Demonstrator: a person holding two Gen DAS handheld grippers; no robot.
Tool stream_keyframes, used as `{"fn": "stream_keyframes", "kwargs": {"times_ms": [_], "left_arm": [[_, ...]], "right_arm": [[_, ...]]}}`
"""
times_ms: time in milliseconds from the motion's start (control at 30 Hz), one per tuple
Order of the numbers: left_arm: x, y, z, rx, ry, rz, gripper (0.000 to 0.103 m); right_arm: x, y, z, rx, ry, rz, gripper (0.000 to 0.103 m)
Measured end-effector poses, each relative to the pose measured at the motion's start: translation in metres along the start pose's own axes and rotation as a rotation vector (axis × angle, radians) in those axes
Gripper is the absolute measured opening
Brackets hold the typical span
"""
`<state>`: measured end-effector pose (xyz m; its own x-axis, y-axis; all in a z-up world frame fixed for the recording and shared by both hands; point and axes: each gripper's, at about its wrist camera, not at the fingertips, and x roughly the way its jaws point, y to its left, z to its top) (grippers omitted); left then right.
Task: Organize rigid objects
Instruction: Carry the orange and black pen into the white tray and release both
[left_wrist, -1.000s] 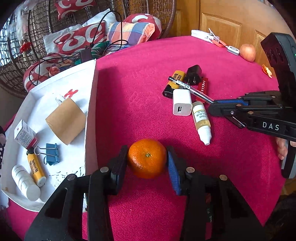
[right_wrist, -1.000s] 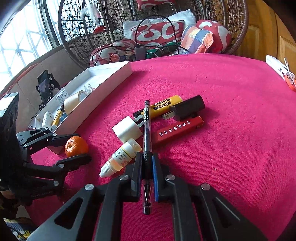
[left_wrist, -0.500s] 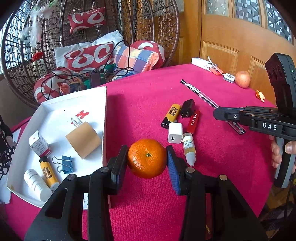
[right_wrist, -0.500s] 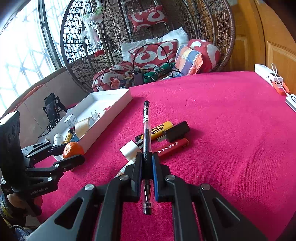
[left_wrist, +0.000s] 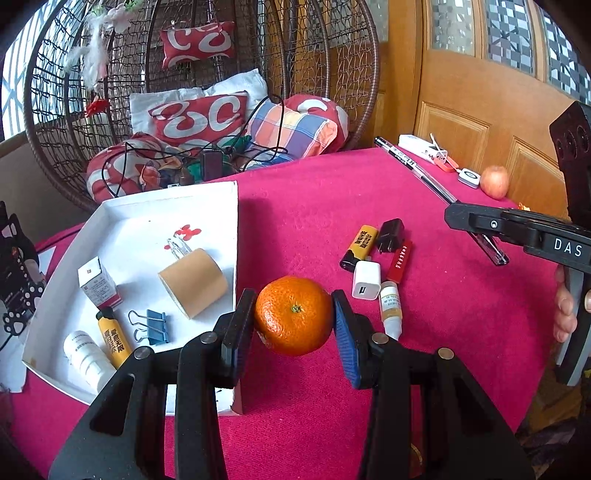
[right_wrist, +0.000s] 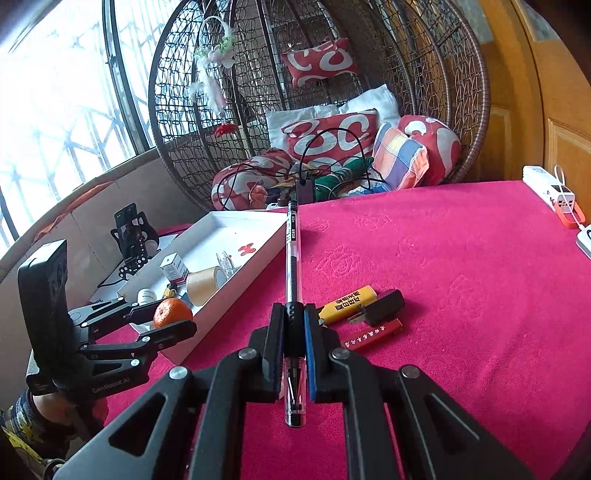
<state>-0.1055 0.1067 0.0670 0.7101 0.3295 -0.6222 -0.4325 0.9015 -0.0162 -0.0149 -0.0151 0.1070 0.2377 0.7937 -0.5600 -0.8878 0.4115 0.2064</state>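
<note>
My left gripper (left_wrist: 294, 325) is closed on a tangerine (left_wrist: 293, 315), one pad pressed to each side of the fruit, which hangs clear of the pink tablecloth (left_wrist: 314, 206) just beside the near right edge of the white tray (left_wrist: 232, 229). My right gripper (right_wrist: 294, 347) is clamped on a clear pen (right_wrist: 293, 266), its two pads squeezing the barrel close to the writing end, so that the long shaft runs out past the fingertips and its far end points toward the tray's far corner, raised above the cloth. Inside the tray lie a roll of tan tape (left_wrist: 192, 282) against the right wall, a blue binder clip (left_wrist: 157, 326) just nearer than the tape, a small red and white box (left_wrist: 99, 282) to the tape's left, a yellow tube (left_wrist: 112, 338) and a white bottle (left_wrist: 86, 356) at the near left corner. To the right of the tray, on the cloth, a small cluster rests: a yellow lighter (left_wrist: 359, 243), a black plug (left_wrist: 389, 234), a red lighter (left_wrist: 399, 255), a white charger cube (left_wrist: 366, 280) and a small dropper bottle (left_wrist: 390, 308), all close together and touching in places. Well beyond the tray's right side, near the far table edge, sits an apple (left_wrist: 494, 180).
</note>
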Motion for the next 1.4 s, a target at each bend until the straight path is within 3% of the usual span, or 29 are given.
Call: {"fn": "stream_keyframes", "kwargs": {"times_ms": [900, 1167, 1400], "left_arm": [[-0.035, 0.077, 0.006, -0.182, -0.119, 0.076, 0.040], [-0.048, 0.151, 0.032, -0.313, -0.171, 0.141, 0.040], [-0.019, 0.208, 0.044, -0.490, -0.133, 0.073, 0.040]], "right_arm": [[0.034, 0.059, 0.039, -0.130, 0.009, 0.083, 0.008], [0.060, 0.082, 0.067, -0.132, 0.044, 0.154, 0.008], [0.095, 0.111, 0.082, -0.121, 0.092, 0.217, 0.008]]}}
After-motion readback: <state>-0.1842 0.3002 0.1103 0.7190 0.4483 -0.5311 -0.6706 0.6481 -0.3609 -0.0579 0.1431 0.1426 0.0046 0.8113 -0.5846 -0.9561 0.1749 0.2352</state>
